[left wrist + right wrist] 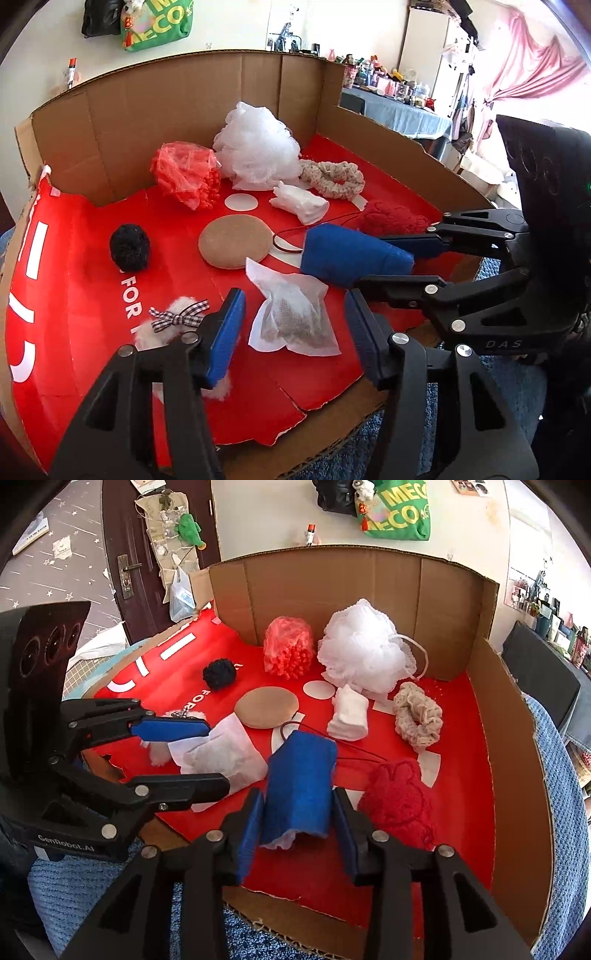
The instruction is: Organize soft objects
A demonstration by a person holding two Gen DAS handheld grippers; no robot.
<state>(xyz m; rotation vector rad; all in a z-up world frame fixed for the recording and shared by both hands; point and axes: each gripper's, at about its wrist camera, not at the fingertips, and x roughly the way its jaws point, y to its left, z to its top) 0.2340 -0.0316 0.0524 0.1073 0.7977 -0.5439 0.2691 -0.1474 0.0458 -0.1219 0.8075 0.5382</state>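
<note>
Soft items lie on a red sheet inside an open cardboard box. My right gripper is shut on a blue felt roll, also seen in the left wrist view. My left gripper is open above a white mesh sachet, with a fluffy white bow piece at its left finger. Farther in are a tan round pad, a black pompom, a red plastic bag of beads, a white mesh puff, folded white cloth, a beige scrunchie and red yarn.
The box walls rise at the back and right; its front edge is torn and low. A blue knitted cover lies under the box. A door and a cluttered table stand beyond.
</note>
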